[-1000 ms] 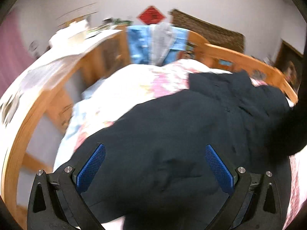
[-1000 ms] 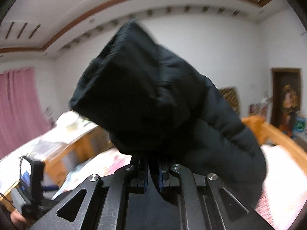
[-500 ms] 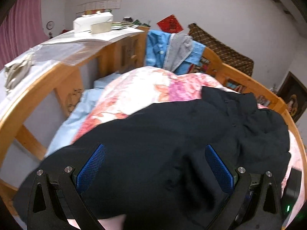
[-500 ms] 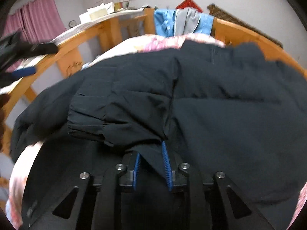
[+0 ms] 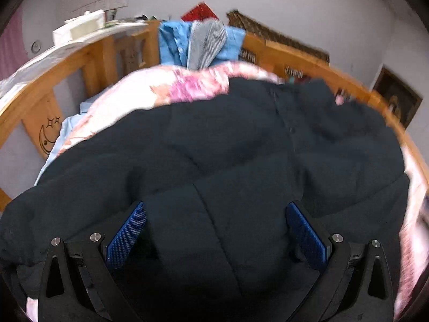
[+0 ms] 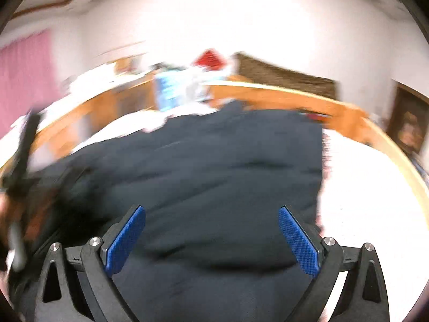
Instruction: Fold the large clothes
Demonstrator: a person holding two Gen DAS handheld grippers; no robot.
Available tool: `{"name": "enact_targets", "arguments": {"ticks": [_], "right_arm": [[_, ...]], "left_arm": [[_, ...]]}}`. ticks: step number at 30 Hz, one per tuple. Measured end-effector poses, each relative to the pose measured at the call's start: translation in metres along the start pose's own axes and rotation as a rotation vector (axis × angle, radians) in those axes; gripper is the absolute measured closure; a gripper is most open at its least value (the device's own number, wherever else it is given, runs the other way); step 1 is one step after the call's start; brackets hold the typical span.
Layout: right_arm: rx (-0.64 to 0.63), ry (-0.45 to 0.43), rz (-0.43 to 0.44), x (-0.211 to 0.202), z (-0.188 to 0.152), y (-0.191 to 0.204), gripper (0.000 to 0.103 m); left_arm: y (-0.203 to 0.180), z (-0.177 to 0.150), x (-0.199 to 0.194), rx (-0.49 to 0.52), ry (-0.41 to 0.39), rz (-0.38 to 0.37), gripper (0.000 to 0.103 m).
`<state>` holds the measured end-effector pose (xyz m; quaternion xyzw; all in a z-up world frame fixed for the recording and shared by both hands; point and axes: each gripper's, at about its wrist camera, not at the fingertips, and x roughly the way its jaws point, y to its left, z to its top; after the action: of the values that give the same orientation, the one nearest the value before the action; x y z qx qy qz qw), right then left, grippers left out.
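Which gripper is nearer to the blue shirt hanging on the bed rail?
Left, judging by apparent size. The left gripper sees the blue shirt larger beyond the dark jacket; the right gripper, jaws opening and empty, sees it smaller and blurred.

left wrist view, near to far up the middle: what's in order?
Left tongs, open with blue pads → dark navy padded jacket spread on the bed → pink floral quilt → blue and grey shirts draped over the wooden bed rail → red diamond-shaped wall decoration.
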<state>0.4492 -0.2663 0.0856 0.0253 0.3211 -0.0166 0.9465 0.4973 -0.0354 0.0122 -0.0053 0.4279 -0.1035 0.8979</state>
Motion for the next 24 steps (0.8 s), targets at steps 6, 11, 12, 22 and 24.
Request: {"name": "enact_targets", "arguments": {"ticks": [6, 11, 12, 22, 24], "right_arm": [[0.081, 0.126, -0.024, 0.079, 0.01, -0.042, 0.022], [0.023, 0.24, -0.07, 0.126, -0.014, -0.035, 0.02], [0.02, 0.252, -0.078, 0.136, -0.017, -0.036, 0.019], [0.017, 0.205, -0.142, 0.119, -0.017, -0.027, 0.017], [0.03, 0.155, -0.136, 0.101, -0.016, -0.021, 0.015]], "left_arm": [[-0.015, -0.008, 0.039, 0.075, 0.05, 0.115, 0.001], [-0.011, -0.017, 0.066, 0.097, 0.09, 0.12, 0.001], [-0.008, -0.019, 0.072, 0.093, 0.1, 0.111, 0.001], [0.027, -0.028, 0.023, 0.022, 0.057, 0.023, 0.001], [0.04, -0.037, -0.005, -0.01, 0.018, 0.016, 0.001]]}}
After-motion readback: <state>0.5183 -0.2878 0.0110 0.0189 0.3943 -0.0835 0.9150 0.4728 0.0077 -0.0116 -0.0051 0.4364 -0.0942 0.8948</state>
